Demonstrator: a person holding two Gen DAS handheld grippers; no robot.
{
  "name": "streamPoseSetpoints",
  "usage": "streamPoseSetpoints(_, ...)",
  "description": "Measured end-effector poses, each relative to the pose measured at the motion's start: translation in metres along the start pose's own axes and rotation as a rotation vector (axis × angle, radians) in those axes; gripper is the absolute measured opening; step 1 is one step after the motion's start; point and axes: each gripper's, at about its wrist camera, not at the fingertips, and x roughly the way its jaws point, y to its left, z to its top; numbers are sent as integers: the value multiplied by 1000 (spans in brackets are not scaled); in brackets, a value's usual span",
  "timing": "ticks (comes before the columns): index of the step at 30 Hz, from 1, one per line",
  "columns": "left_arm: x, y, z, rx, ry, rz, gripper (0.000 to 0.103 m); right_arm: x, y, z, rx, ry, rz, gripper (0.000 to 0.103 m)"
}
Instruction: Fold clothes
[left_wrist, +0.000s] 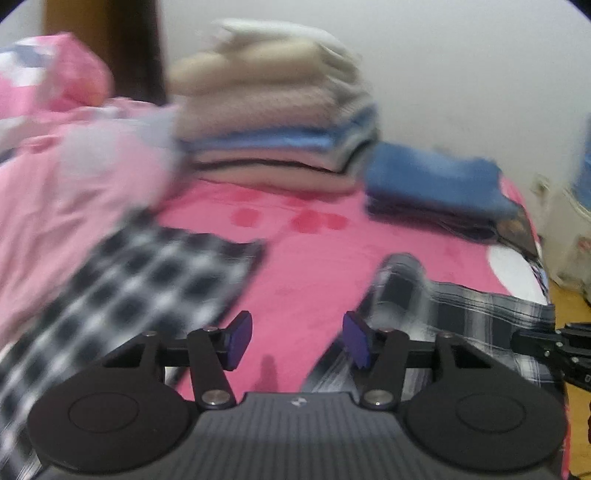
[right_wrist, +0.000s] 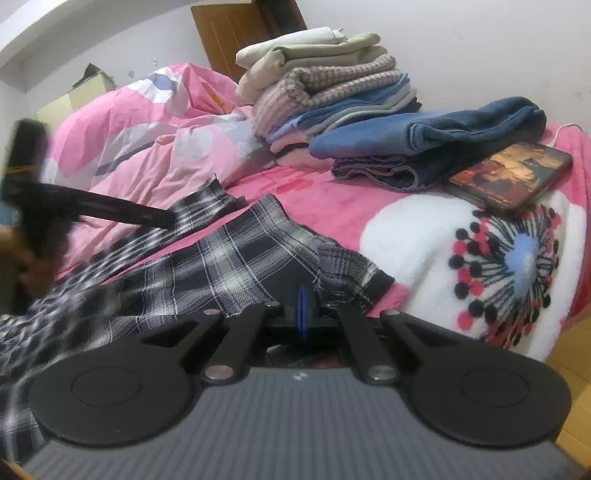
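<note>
Bed (right_wrist: 332, 195): carrying everything.
Folded stack (right_wrist: 325, 85): sitting behind the plaid shirt; seemingly finished.
Plaid shirt (right_wrist: 221, 266): lying rumpled, folding remaining.
Left tool (left_wrist: 297, 341): hovering, jaws apart, empty.
Right tool (right_wrist: 302, 314): pinching the plaid shirt's edge.

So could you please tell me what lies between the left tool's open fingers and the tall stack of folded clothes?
In the left wrist view, only bare pink bedsheet lies between the left tool and the stack of folded clothes.

black-and-white plaid shirt (right_wrist: 236, 258); pink bed sheet (left_wrist: 303, 266); folded blue towel (right_wrist: 443, 129); white blanket patch with red, black dots (right_wrist: 498, 266).
</note>
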Motion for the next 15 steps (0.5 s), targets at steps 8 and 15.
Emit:
streamPoseSetpoints(8,38,-18,-1,106,14,-122,55,1,-10,-4,40,-16,50,0)
streamPoseSetpoints(15,33,-1,11,43,-44,-77,55,-1,-12,-7,42,-27,66,0)
